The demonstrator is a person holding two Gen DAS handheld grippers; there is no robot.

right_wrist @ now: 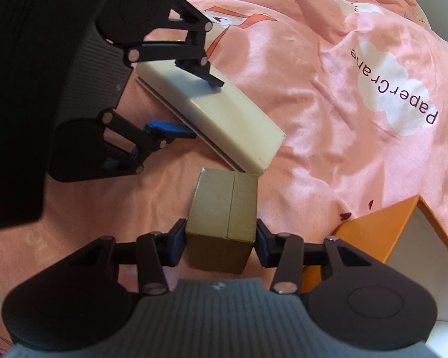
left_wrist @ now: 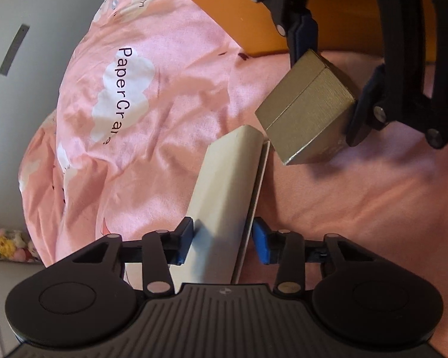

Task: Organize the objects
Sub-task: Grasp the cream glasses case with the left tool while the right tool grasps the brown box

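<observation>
Clamping the gold box [right_wrist: 224, 226] between both pads of the right gripper [right_wrist: 221, 243], lifted just clear of the pink sheet [right_wrist: 134, 197], judging by the shadow beneath it in the left wrist view; straddling the cream case [left_wrist: 224, 197] with the left gripper [left_wrist: 222, 243], one pad pressing its broad face, the other sitting at the thin edge on the far side, contact there too close to call, so reading it as a loose pinch at best; resting the cream case slantwise on the bedding, its far corner just beside the gold box, apparently not touching; lying behind both, a rumpled pink duvet [left_wrist: 152, 95] printed with white clouds and the words PaperCrane; standing open at the edge of the bed, just beside the gold box, an orange box [right_wrist: 382, 232] with a pale interior, nothing visible inside it from these angles; judging the tidying as barely begun, with two items in hand and neither put away; guessing the orange box as the likely destination, though nothing here confirms it; leaving still to do the carrying over, the lowering in, and the release of each piece, probably the gold box first since it is nearer the opening.
</observation>
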